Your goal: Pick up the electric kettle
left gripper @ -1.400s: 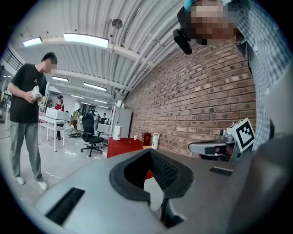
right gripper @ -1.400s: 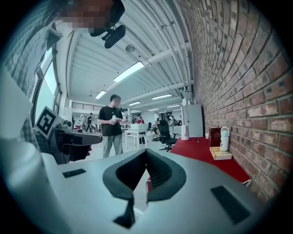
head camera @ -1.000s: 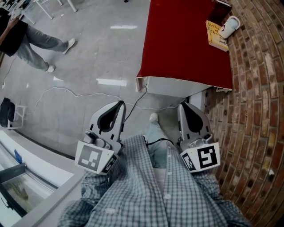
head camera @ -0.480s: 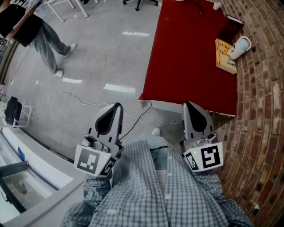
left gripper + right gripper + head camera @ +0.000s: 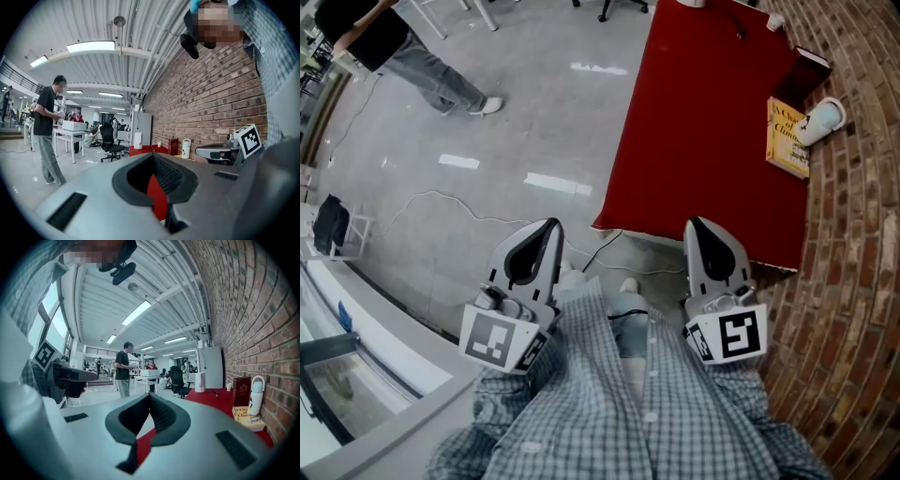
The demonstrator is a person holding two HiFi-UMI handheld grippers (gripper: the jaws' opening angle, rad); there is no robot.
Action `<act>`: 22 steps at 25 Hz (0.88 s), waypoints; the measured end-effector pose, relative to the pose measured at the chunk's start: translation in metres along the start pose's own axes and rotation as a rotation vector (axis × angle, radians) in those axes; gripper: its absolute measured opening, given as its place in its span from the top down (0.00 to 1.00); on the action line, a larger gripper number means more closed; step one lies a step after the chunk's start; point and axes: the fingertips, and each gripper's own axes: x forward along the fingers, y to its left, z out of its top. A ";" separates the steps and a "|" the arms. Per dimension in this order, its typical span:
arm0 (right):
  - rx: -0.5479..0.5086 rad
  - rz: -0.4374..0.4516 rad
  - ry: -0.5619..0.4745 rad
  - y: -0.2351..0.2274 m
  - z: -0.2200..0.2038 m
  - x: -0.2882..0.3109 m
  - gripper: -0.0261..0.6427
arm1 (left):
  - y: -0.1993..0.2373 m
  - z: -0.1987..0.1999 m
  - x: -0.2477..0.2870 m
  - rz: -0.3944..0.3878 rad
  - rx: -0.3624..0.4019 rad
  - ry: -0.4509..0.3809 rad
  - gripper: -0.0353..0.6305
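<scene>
Left hand-held gripper (image 5: 549, 225) and right hand-held gripper (image 5: 697, 225) both have their jaws pressed together, empty, short of the red surface (image 5: 694, 141). The kettle (image 5: 821, 119) stands well apart at two o'clock from the right one, just beside a book (image 5: 787, 141), along the brick wall (image 5: 853, 244).

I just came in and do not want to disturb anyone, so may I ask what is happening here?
A person stands at the end of a red table with a hand-held gripper in each hand. The left hand-held gripper and the right hand-held gripper are both shut and empty. The white electric kettle stands by the brick wall, close to a yellow book, not yet touched.
</scene>
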 end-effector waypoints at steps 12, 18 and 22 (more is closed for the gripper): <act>0.024 -0.157 0.037 0.008 -0.005 0.073 0.95 | 0.081 0.001 0.057 -0.142 0.008 -0.006 0.94; 0.077 -0.195 -0.010 0.038 0.020 0.149 0.95 | 0.151 0.009 0.072 -0.201 0.018 0.028 0.94; 0.109 -0.214 -0.021 0.062 0.031 0.192 0.95 | 0.198 0.014 0.074 -0.239 0.031 0.028 0.94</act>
